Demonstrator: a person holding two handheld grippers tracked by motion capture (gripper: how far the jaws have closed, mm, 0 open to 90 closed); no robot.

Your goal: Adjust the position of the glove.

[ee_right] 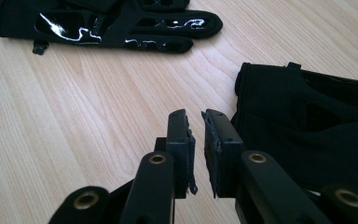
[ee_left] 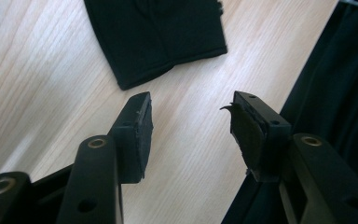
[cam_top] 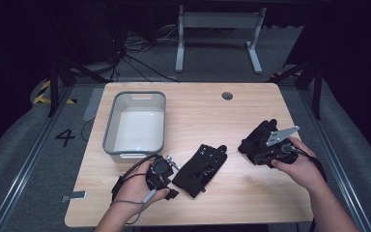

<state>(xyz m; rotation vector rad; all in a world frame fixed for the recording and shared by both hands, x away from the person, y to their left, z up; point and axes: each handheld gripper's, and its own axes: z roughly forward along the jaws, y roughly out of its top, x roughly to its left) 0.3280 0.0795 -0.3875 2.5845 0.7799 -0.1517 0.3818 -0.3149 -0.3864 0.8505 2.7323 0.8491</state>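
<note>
Black glove (ee_right: 307, 121) lay just beside right gripper (ee_right: 196, 135), jaws nearly shut, empty; left gripper (ee_left: 191, 126) half open, empty. Pads could snag only cuff, slipping.

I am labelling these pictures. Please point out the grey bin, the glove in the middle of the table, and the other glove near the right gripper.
grey bin (cam_top: 109, 129): high view, left wall.
middle glove (cam_top: 199, 171): high view, palm.
right glove (ee_right: 279, 100): right gripper view, cuff.
</note>
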